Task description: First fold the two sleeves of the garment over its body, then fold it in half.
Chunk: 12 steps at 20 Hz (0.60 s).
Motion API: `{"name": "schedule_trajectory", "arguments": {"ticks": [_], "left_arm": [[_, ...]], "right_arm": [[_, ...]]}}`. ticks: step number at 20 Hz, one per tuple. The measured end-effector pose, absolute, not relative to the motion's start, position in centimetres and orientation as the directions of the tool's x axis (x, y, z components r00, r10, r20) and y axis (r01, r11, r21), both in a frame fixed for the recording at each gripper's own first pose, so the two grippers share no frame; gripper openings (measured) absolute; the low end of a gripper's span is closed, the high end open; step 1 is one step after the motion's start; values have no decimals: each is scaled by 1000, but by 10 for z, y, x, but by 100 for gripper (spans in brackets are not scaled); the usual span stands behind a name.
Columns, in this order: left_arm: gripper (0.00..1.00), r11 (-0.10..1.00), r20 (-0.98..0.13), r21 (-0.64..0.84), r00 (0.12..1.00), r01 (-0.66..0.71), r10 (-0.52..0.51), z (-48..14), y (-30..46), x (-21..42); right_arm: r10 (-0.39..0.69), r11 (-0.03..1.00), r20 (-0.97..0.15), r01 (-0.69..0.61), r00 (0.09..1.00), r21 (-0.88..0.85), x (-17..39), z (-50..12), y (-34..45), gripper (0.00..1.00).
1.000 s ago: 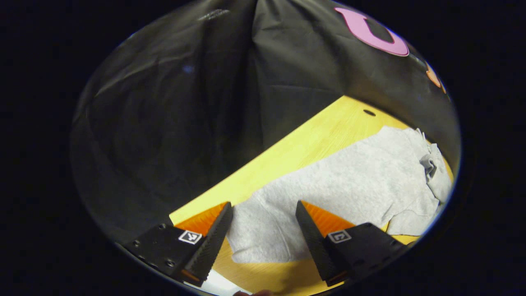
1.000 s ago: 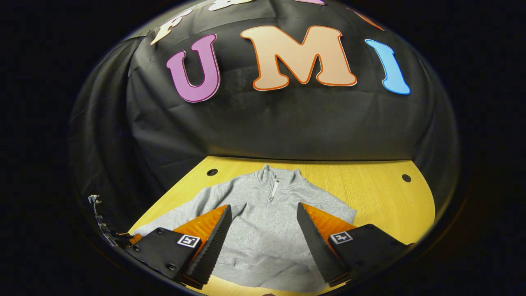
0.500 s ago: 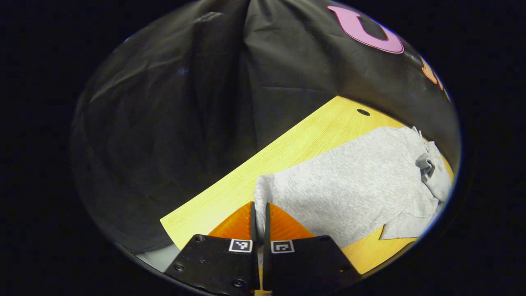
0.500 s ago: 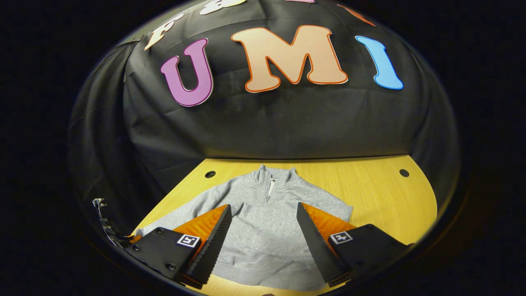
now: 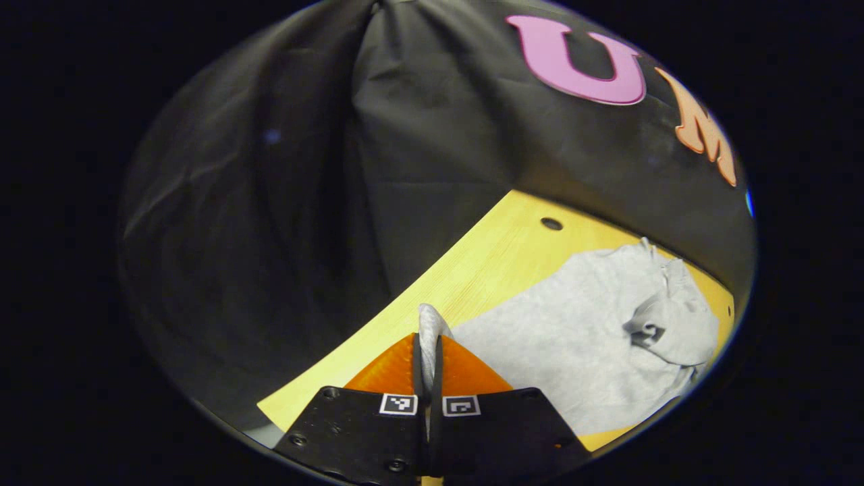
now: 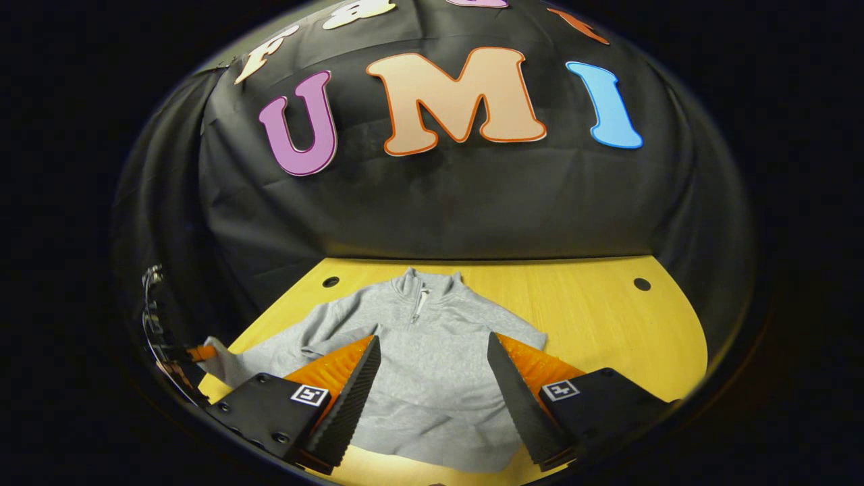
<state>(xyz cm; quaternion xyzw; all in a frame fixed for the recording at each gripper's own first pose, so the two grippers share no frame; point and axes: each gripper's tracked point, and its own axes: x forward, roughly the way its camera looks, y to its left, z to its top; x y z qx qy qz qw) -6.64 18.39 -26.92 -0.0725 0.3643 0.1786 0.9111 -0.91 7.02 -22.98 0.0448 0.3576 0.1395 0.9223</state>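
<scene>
Across lower half of right gripper view: yellow table (image 6: 594,317), grey garment (image 6: 432,378) spread flat, collar toward wall, ready for sleeve folds. Lower centre of left gripper view: left gripper (image 5: 428,351) pressed together, pinching sleeve cuff (image 5: 428,320), cuff raised off table, likely to carry it over body. Bottom of right gripper view: right gripper (image 6: 432,388) spread wide, hovering above hem, holding nothing.

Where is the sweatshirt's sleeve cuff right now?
The cuff is pinched in the left gripper, lifted over the table edge, left of the sweatshirt body.
</scene>
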Motion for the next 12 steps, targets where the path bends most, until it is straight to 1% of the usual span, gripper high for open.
{"name": "schedule_trajectory", "arguments": {"ticks": [3, 5, 6, 7, 9, 10, 11, 12], "left_arm": [[0, 954, -662, -19, 719, -301, 213, -243, 149, -36], [0, 970, -634, 19, 747, -242, 198, -234, 131, -16], [0, 977, -622, 31, 761, -211, 184, -227, 119, -5], [0, 983, -611, 32, 775, -181, 162, -222, 104, 5], [1, 992, -590, 20, 799, -124, 112, -210, 76, 24], [0, 995, -580, 16, 810, -99, 90, -204, 62, 33], [0, 997, -570, 8, 819, -73, 64, -200, 46, 40], [0, 999, -562, -1, 827, -46, 38, -196, 29, 49]], "right_arm": [[263, 965, -649, -199, 714, 172, -16, -227, 46, 98], [243, 970, -653, -179, 717, 165, -21, -228, 29, 98], [233, 972, -657, -169, 717, 161, -26, -228, 21, 95], [223, 975, -660, -159, 717, 157, -29, -229, 12, 98], [198, 980, -666, -134, 719, 147, -35, -230, -6, 98], [188, 982, -670, -119, 718, 147, -39, -230, -13, 96], [180, 983, -670, -106, 720, 150, -43, -228, -20, 99], [170, 985, -670, -95, 723, 147, -46, -226, -28, 99]]}}
